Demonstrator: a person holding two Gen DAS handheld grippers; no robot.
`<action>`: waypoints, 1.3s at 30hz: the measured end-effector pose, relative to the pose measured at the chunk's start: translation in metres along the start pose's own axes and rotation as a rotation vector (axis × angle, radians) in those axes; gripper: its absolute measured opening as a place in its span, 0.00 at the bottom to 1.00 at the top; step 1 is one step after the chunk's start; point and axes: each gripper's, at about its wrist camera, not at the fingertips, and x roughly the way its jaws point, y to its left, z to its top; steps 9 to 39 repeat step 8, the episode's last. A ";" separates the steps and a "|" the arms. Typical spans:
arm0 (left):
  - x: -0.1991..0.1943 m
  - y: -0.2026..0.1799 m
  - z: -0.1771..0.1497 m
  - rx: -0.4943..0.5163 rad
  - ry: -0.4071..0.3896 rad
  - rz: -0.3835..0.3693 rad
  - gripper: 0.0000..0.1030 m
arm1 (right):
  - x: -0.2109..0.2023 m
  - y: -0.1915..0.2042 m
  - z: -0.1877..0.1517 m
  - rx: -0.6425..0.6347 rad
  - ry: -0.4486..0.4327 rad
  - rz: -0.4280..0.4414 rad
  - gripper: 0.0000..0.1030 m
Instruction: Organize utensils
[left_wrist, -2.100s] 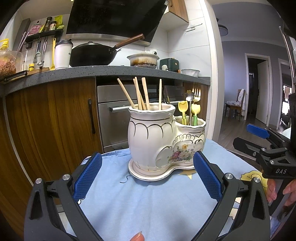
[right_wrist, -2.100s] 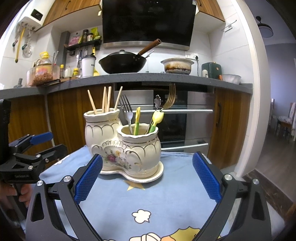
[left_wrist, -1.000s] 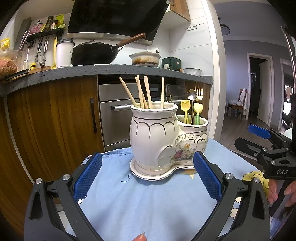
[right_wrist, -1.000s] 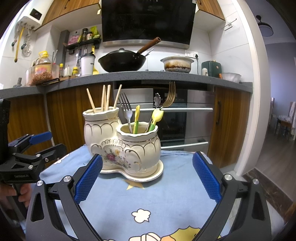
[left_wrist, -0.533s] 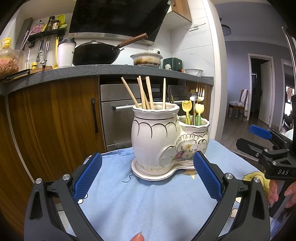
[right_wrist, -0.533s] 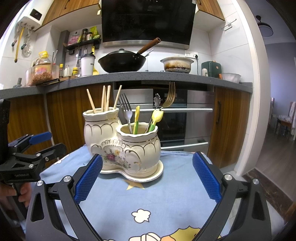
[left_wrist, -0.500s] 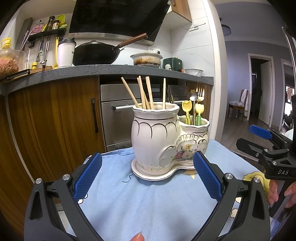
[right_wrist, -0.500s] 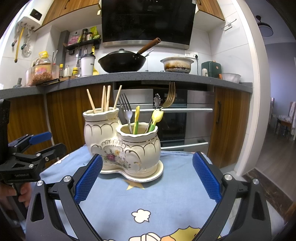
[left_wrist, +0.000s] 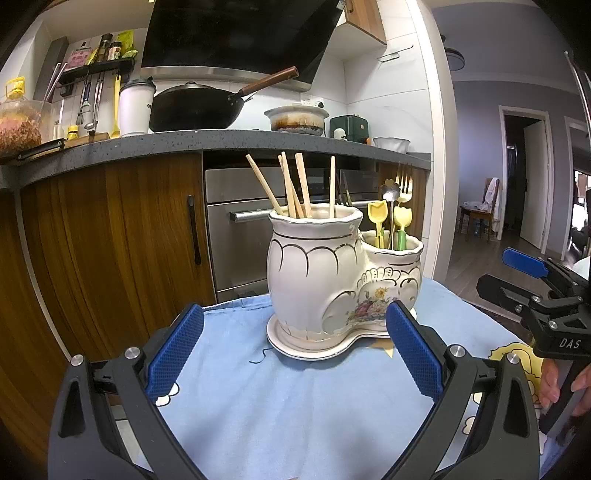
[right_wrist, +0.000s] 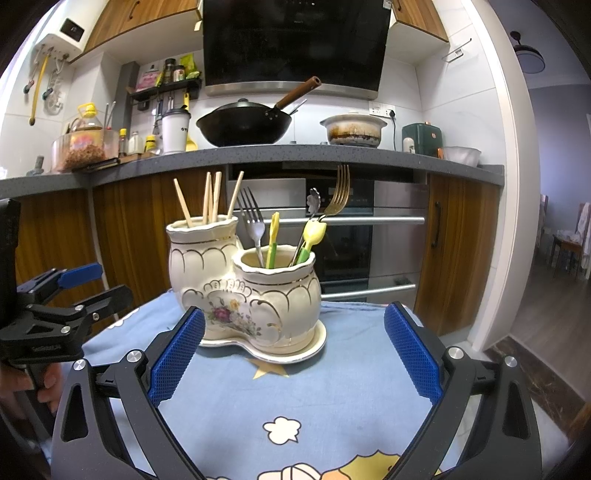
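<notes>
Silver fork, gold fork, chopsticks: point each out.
Silver fork (right_wrist: 252, 218), right wrist view, on its tines.
Gold fork (right_wrist: 340, 194), right wrist view, on its tines.
Chopsticks (left_wrist: 289, 190), left wrist view, mid-shaft of one stick.

A blue cloth (right_wrist: 332, 391) with cartoon prints covers the near surface. Far behind, a grey counter (right_wrist: 295, 155) carries a black wok (right_wrist: 243, 129), a white pot (right_wrist: 352, 129) to its right and a white cup (right_wrist: 175, 131) to its left. Below sits the steel oven (right_wrist: 391, 236).

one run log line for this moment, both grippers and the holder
left gripper: open, empty | right gripper: open, empty | ceramic holder: upright on blue cloth | chopsticks: taller pot | forks: shorter pot
</notes>
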 end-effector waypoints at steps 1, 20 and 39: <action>0.000 0.000 0.000 0.001 0.001 0.000 0.95 | 0.000 0.000 0.000 0.000 0.000 0.000 0.94; 0.000 -0.001 0.000 -0.001 0.001 0.006 0.95 | 0.000 0.000 0.000 0.000 0.000 0.000 0.94; 0.000 -0.001 0.000 -0.001 0.001 0.006 0.95 | 0.000 0.000 0.000 0.000 0.000 0.000 0.94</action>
